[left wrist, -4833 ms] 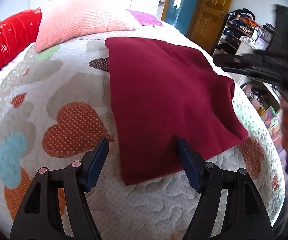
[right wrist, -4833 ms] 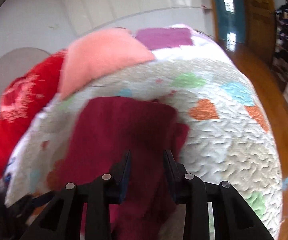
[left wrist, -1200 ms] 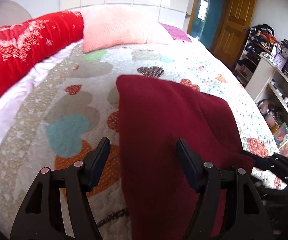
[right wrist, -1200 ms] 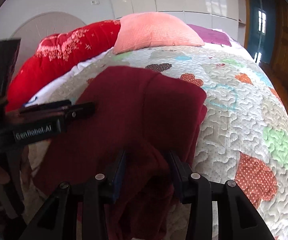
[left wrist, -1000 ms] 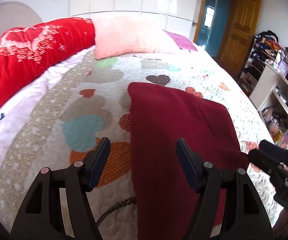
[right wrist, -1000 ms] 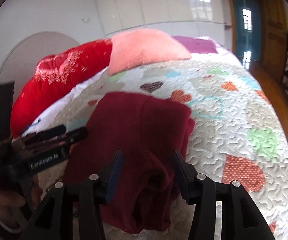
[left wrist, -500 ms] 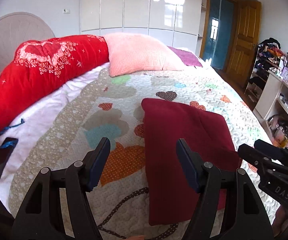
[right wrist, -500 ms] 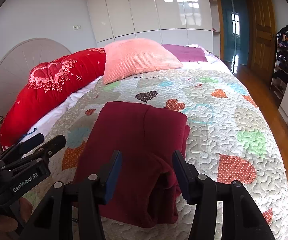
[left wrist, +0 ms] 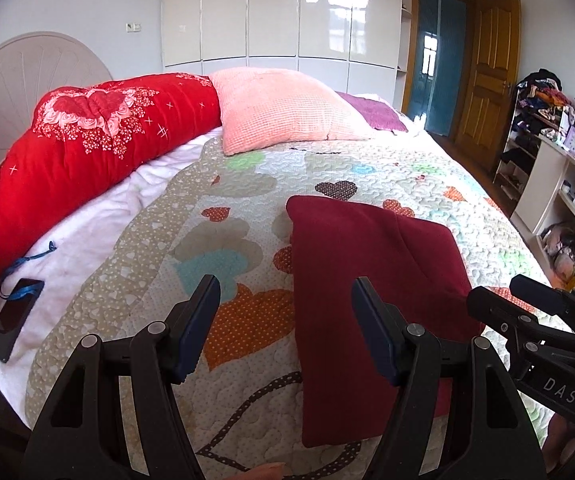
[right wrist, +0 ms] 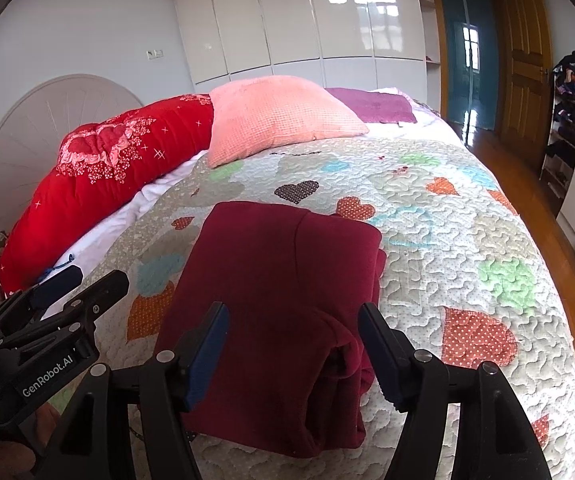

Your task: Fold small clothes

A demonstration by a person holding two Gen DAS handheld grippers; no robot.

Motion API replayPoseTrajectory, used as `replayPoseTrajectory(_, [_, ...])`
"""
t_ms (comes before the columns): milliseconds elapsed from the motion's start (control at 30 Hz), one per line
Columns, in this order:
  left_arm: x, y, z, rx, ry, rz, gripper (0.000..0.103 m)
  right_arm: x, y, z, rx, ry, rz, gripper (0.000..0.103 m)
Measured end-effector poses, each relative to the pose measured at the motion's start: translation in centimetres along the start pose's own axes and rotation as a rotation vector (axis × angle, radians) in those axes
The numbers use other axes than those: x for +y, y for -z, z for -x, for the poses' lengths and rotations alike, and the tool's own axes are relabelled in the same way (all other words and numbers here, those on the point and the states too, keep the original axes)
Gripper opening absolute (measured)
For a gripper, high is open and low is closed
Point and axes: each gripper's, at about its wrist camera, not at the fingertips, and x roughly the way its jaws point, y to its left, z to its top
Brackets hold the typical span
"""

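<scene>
From the left wrist view, our left claw (left wrist: 285,308) hangs spread wide and empty, with the maroon garment (left wrist: 371,280) just ahead and to its right on the bed quilt (left wrist: 223,208), folded into a compact rectangle.

From the right wrist view, our right claw (right wrist: 293,338) gapes empty above the garment's near edge. We judge this piece folded; nothing else awaits in sight.

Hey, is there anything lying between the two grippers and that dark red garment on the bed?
Nothing visible. The left gripper and right gripper both hang open above the near end of the folded garment, with only the bare quilt around it. The phone lies far off at the bed's left edge.
</scene>
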Motion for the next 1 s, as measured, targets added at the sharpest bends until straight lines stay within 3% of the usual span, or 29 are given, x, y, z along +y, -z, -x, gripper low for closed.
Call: replayPoseTrajectory(1000, [0.19,0.13,-0.21,-0.001,-0.005,0.001,0.069,-0.03,0.4,-0.88,0.024,-0.008,-0.013,0.065])
